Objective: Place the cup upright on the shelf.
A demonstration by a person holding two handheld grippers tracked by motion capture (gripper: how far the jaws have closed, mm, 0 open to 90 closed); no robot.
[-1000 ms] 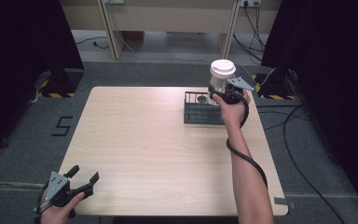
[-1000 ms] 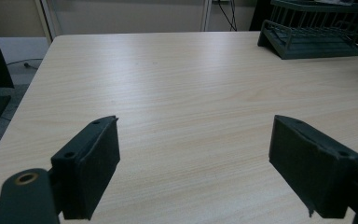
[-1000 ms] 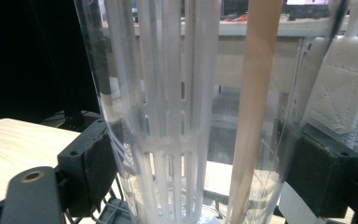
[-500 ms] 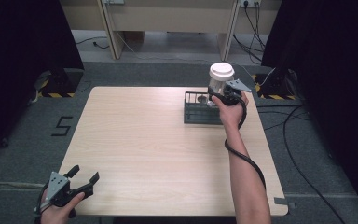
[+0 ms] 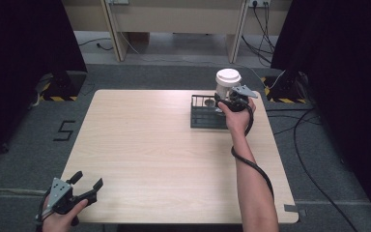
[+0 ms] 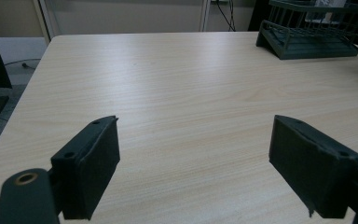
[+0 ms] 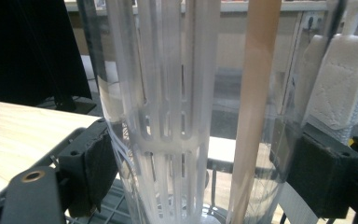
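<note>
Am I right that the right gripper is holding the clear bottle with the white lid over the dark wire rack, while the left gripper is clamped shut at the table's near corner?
Not quite: the left gripper is open, its jaws standing wide apart with nothing between them, as the left gripper view shows. The right gripper does hold the clear bottle over the wire rack.

Quick count: two hand-held grippers, the left hand-held gripper (image 5: 84,188) and the right hand-held gripper (image 5: 224,99). One clear bottle (image 5: 227,84) with a white lid, one dark wire rack (image 5: 205,118), one table (image 5: 149,150). Two forearms come in from the bottom.
</note>
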